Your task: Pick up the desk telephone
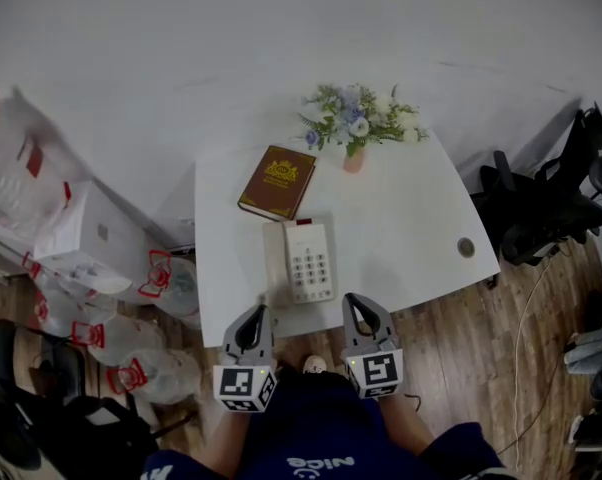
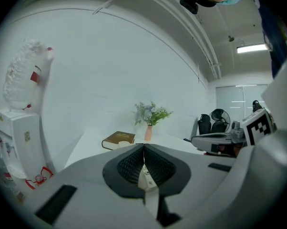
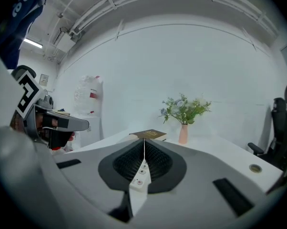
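The desk telephone [image 1: 303,260] is lying near the front edge of the white table [image 1: 421,218], just in front of a brown book [image 1: 277,182]. The left gripper [image 1: 260,313] and right gripper [image 1: 352,301] are hovering over that edge on either side of it, each keeping its jaws pressed together on nothing.

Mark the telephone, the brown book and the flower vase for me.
telephone [image 1: 310,264], head view, on its keypad.
brown book [image 1: 277,181], head view, middle of the cover.
flower vase [image 1: 354,160], head view, on the pink body.
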### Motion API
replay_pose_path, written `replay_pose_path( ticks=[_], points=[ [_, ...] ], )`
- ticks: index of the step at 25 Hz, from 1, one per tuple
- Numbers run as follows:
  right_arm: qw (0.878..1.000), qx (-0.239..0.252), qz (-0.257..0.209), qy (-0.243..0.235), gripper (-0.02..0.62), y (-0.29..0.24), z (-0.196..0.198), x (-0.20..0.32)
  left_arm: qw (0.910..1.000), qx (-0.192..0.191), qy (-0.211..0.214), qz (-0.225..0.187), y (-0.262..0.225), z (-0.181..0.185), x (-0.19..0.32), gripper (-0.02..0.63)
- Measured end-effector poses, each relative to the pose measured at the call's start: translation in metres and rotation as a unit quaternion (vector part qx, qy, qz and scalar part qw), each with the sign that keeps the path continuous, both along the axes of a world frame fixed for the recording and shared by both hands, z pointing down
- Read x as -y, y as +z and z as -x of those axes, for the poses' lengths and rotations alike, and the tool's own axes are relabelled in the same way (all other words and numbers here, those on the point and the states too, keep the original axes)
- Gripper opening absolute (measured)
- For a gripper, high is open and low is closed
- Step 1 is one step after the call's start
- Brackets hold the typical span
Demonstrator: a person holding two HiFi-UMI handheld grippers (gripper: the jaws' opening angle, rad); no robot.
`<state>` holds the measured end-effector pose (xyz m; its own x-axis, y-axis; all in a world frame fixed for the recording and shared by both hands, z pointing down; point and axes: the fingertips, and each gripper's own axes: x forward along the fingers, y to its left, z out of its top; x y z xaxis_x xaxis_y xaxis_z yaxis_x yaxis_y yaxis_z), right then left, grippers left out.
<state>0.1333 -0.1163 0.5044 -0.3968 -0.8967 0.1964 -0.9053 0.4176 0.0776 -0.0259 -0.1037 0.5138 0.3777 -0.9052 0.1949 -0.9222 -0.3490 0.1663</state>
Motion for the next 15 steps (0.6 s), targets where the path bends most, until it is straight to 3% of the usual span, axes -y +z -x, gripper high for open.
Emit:
replay_pose_path(
  ticks=[15],
  points=[
    [0.999,-0.019,0.039,0.019,0.023,0.011,0.008,0.041,0.9981,0.015,0.030,0.051,0.014,0.006,0.055,0.017]
  ],
)
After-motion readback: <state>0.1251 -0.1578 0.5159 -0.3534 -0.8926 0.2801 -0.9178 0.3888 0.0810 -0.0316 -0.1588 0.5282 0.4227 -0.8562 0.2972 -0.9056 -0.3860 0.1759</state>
